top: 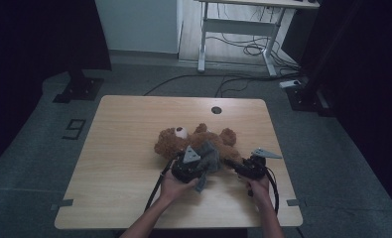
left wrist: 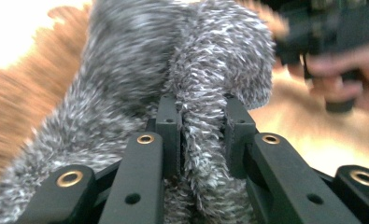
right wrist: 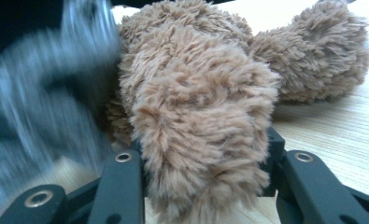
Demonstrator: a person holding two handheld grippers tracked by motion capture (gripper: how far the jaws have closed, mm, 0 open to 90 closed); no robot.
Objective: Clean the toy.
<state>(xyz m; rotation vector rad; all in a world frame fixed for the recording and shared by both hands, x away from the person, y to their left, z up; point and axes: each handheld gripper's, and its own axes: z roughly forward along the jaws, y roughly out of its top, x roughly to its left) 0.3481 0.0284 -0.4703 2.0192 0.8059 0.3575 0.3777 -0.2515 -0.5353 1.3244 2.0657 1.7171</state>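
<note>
Teddy bear (top: 196, 141), brown, lies on its back near the middle of the wooden table (top: 124, 148), a bit toward the person's side, head pointing to the left edge. Grey fuzzy cloth (top: 208, 158) sits over its belly. Left gripper (top: 191, 166) is clamped on a fold of that cloth; in the left gripper view the grey pile (left wrist: 203, 126) is pinched tight between both jaws, brown fur just behind it. Right gripper (top: 238, 166) is clamped on one brown leg of the bear (right wrist: 201, 140), jaws pressing it from both sides, another limb lying on the table just beyond. Both hands come in from the near edge, left hand (top: 171, 186) and right hand (top: 258, 186), well inside the table's front rim. Cables trail from each gripper back over the near edge. Plenty of bare tabletop left of the bear and behind it up to the round hole (top: 216, 110) near the far edge; less room on the right, where the right gripper sits near that side edge. Floor around the table carries loose cables (top: 243, 79) and a white desk frame (top: 233, 29) well behind
</note>
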